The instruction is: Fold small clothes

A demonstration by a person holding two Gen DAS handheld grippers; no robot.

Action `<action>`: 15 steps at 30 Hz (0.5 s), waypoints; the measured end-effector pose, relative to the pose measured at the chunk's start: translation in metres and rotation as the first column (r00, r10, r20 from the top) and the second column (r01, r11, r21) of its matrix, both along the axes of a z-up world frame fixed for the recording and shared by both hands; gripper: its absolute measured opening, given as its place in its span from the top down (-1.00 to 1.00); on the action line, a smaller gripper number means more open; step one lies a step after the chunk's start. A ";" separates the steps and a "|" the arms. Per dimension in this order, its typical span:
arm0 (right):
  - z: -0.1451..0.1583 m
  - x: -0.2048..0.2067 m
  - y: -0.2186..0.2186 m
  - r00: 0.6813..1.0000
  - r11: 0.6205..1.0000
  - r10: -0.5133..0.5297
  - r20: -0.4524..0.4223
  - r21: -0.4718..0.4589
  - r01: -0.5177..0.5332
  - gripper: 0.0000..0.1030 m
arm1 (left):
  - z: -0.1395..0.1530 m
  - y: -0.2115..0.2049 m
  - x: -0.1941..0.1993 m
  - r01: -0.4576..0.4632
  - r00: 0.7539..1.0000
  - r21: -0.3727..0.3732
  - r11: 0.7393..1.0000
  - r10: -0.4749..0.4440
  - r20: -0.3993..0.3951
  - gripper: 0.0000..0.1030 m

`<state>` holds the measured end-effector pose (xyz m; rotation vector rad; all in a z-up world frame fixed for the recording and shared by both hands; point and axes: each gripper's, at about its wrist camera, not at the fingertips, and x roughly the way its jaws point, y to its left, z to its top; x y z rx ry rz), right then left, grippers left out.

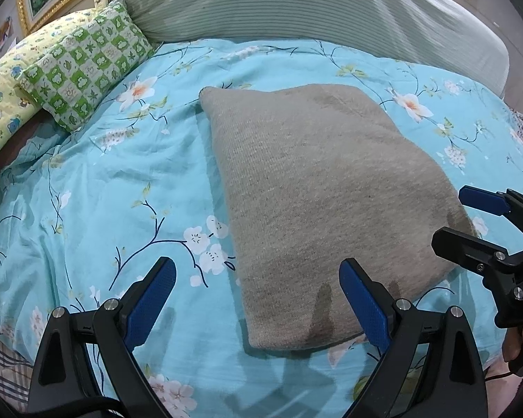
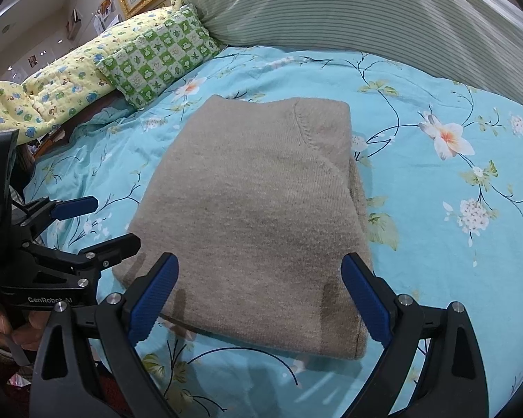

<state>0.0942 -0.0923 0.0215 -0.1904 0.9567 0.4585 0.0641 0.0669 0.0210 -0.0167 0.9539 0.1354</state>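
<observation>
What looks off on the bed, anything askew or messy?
Little stands out. The folded sweater lies flat on the floral bedsheet, but a lower layer pokes out along its right edge, so the fold isn't flush. Both grippers, left gripper and right gripper, are open, holding nothing.

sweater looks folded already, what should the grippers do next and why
Probably ease both back and leave it. The beige knit sweater already lies as a compact folded rectangle on the floral bedsheet, edges roughly squared. The left gripper and right gripper are both open above its near edge, holding nothing. At most, pat the near edge flat.
</observation>
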 end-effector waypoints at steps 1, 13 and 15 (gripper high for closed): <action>0.001 0.000 0.000 1.000 1.000 0.002 0.001 0.000 -0.002 -0.84 | 0.000 0.000 0.000 -0.002 1.000 0.000 1.000 0.002 0.001 -0.85; 0.002 -0.001 0.002 1.000 1.000 0.001 0.001 -0.002 -0.001 -0.84 | 0.001 -0.002 0.002 0.007 1.000 0.000 1.000 -0.007 -0.002 -0.85; 0.002 -0.001 0.002 1.000 1.000 0.002 0.000 -0.001 -0.002 -0.84 | 0.001 -0.001 0.003 0.008 1.000 -0.001 1.000 -0.008 -0.003 -0.85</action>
